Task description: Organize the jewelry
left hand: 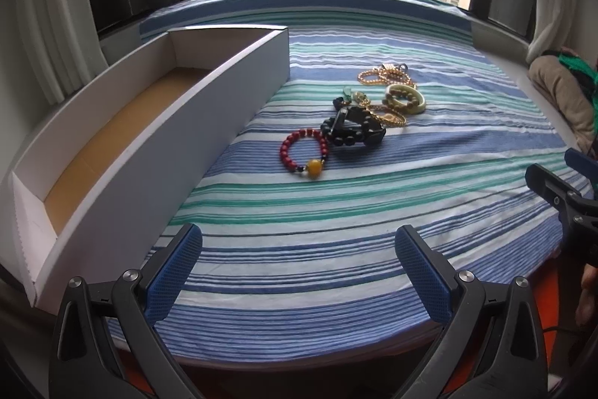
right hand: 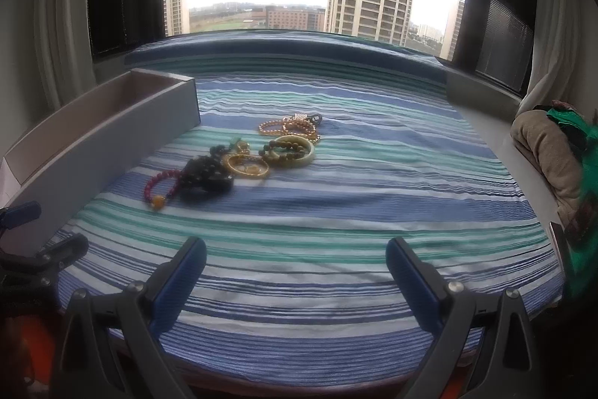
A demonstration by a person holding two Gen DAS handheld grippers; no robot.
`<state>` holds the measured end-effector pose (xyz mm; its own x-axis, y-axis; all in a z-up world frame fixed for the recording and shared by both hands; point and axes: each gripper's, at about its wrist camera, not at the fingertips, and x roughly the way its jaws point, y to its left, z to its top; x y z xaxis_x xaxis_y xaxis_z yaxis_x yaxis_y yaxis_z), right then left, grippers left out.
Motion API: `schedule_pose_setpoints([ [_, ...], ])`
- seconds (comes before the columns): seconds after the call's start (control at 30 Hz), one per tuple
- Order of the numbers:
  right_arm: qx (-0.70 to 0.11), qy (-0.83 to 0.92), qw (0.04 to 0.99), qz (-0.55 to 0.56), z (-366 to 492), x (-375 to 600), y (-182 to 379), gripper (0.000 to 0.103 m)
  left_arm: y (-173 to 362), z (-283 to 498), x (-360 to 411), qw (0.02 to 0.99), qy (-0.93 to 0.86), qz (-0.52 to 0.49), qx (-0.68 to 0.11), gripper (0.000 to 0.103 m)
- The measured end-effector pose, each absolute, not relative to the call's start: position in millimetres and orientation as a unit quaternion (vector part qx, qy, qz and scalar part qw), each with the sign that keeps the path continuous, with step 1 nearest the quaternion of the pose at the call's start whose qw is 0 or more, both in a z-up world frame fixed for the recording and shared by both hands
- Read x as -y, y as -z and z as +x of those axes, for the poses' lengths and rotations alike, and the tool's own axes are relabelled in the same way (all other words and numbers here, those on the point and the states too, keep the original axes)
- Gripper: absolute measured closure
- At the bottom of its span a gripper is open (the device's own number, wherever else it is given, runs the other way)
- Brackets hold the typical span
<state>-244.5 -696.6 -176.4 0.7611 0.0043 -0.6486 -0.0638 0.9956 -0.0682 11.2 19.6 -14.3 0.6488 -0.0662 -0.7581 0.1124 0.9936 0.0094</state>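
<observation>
A pile of jewelry lies on the striped cloth: a red bead bracelet [left hand: 303, 152] with a yellow bead, black bead bracelets [left hand: 353, 129], a pale green bangle [left hand: 405, 98] and gold chains [left hand: 385, 76]. The same pile shows in the right wrist view, with the red bracelet [right hand: 160, 187] and green bangle [right hand: 293, 150]. A long white box [left hand: 149, 144], open and empty, lies left of the pile; it also shows in the right wrist view [right hand: 93, 144]. My left gripper [left hand: 299, 257] is open, short of the pile. My right gripper [right hand: 295, 260] is open, also short of the pile.
The blue, green and white striped cloth [left hand: 336, 230] covers the surface up to a window. Folded clothes [right hand: 549, 152] lie at the right edge. The right gripper's body [left hand: 560, 197] shows at the right of the left wrist view.
</observation>
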Motion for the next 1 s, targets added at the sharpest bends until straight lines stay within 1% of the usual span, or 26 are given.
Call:
schedule_pose_setpoints([
  [0.43,-0.363,-0.030,0.931,-0.024,-237.0,701.5,190.5,0.005,24.6,37.2,-26.1,0.893,0.077,0.014,-0.444,0.001],
  [0.6,-0.362,-0.030,0.932,-0.022,-235.9,705.1,190.9,0.005,23.7,47.4,-13.4,0.895,0.093,0.043,-0.435,0.001],
  [0.77,-0.367,-0.028,0.930,-0.011,-234.5,710.4,194.6,0.005,24.0,74.8,-3.8,0.881,0.177,0.062,-0.435,0.001],
  [0.97,-0.370,-0.026,0.929,-0.004,-236.6,715.8,196.6,0.005,43.1,104.8,5.3,0.869,0.210,0.070,-0.442,0.002],
  [1.0,-0.371,-0.026,0.928,-0.003,-236.6,716.5,197.2,0.005,47.8,108.1,8.3,0.868,0.209,0.077,-0.444,0.005],
])
